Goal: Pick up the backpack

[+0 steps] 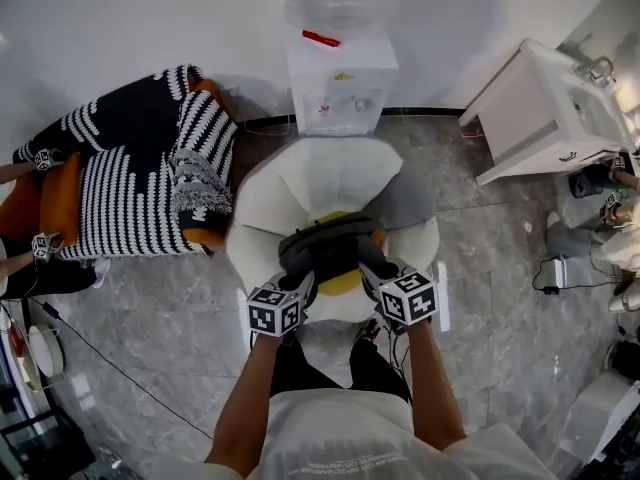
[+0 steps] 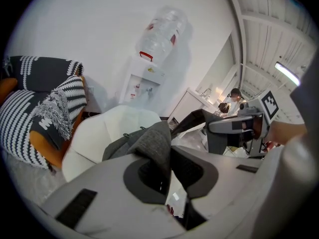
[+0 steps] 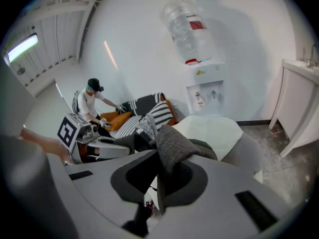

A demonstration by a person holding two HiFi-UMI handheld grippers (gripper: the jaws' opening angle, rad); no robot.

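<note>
A dark grey backpack (image 1: 330,246) with a yellow patch hangs just above the seat of a white chair (image 1: 300,183). My left gripper (image 1: 300,290) is shut on the grey fabric at the backpack's near left side. My right gripper (image 1: 372,276) is shut on its near right side. In the left gripper view the grey fabric (image 2: 152,143) is pinched between the jaws of the left gripper (image 2: 167,176), and the right gripper (image 2: 239,126) shows across from it. In the right gripper view a fold of the backpack (image 3: 174,143) sits clamped in the right gripper (image 3: 159,176).
A water dispenser (image 1: 340,88) stands against the wall behind the chair. A black-and-white striped sofa (image 1: 140,178) is at the left, where a person's hands reach in. A white cabinet (image 1: 535,108) is at the right. A cable (image 1: 110,363) runs over the floor.
</note>
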